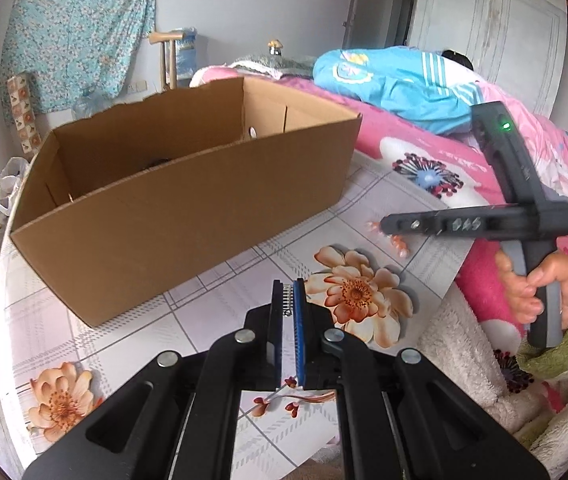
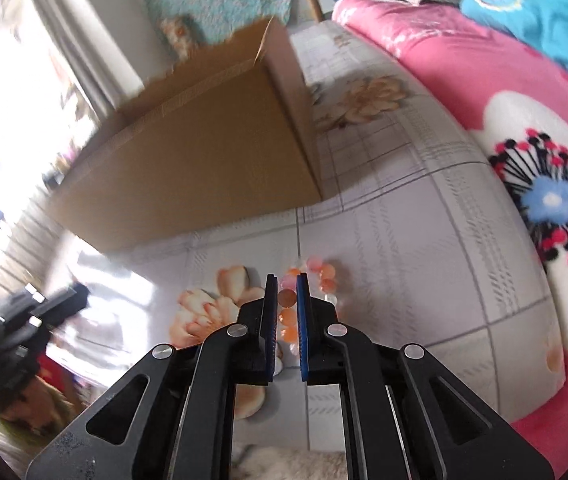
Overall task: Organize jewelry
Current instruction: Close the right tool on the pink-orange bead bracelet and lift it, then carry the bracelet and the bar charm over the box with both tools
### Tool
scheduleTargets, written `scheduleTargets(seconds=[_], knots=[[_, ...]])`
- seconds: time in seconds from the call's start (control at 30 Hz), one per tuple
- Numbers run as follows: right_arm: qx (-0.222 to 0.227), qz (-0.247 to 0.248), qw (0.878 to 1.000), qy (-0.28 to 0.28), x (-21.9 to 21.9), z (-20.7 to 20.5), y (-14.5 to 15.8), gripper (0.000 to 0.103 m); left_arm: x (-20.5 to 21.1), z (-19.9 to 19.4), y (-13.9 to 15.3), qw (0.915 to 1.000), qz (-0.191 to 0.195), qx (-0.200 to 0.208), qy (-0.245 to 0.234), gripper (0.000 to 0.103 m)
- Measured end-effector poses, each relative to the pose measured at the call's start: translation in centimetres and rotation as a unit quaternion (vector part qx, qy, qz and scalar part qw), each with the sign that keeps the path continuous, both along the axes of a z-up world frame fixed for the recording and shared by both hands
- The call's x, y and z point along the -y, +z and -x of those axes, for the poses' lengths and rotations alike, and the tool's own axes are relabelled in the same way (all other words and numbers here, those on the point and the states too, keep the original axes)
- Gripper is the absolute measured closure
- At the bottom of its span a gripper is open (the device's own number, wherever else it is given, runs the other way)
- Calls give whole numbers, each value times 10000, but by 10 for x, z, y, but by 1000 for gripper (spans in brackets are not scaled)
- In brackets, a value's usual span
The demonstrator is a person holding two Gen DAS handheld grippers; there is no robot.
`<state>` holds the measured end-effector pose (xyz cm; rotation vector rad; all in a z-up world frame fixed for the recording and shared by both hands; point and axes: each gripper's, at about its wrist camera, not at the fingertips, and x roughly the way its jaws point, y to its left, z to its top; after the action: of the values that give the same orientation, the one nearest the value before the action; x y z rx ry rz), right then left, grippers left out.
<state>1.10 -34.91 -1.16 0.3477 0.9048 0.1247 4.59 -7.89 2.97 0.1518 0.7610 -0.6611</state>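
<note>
Jewelry: I see two pieces, a bead bracelet (image 2: 326, 276) with orange and pink beads, and a small silver piece (image 1: 287, 300) that looks like a little coil.
Where the beads are: lying on the flowered sheet (image 1: 243, 272), near the cardboard box (image 1: 183, 200).
Right gripper (image 2: 287, 280): my jaws sit on both sides of the beads and seem to pinch one brown bead.
Left gripper (image 1: 288, 284): clenched tight on the silver piece, held up over the sheet.
Done so far: I think both pieces are grabbed. Something dark lies in the box, but I cannot tell what.
Left to do: I guess both pieces need to go into the box.
Writing: none I can read. Faint marks on the pink blanket (image 1: 436, 152) are too small.
</note>
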Motion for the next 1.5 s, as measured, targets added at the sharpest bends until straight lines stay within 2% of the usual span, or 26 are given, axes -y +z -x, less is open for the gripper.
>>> scheduleTargets(seconds=[0.13, 0.3, 0.53, 0.63, 0.8, 0.87, 1.0, 1.17, 1.33, 1.5], knots=[[285, -597, 9977, -152, 23, 8, 15, 96, -4, 5, 5, 10000, 74, 4, 59, 99], [677, -1088, 9917, -131, 26, 22, 36, 96, -11, 9, 21, 9996, 234, 98, 100, 99], [1430, -1070, 9836, 240, 21, 15, 93, 96, -26, -3, 71, 9976, 504, 453, 121, 99], [1721, -1028, 9783, 527, 17, 1, 116, 96, -29, -16, 93, 9966, 483, 662, 70, 99], [1990, -1115, 9683, 1023, 5, -38, 144, 96, -33, -59, 117, 9971, 510, 568, -7, 99], [1951, -1160, 9662, 1224, -1, -61, 145, 96, -31, -77, 118, 9979, 514, 394, -68, 99], [1612, -1373, 9655, 1516, -7, -101, 131, 96, -22, -124, 107, 9984, 462, -259, -191, 99], [1004, -1204, 9720, 1747, -16, -137, 103, 96, 2, -164, 78, 9930, 50, -1114, -387, 99], [561, -855, 9761, 1916, -22, -146, 87, 96, 25, -196, 47, 9765, -312, -2038, -626, 99], [345, -607, 9766, 2032, -24, -155, 78, 96, 33, -223, 21, 9584, -526, -2769, -439, 99]])
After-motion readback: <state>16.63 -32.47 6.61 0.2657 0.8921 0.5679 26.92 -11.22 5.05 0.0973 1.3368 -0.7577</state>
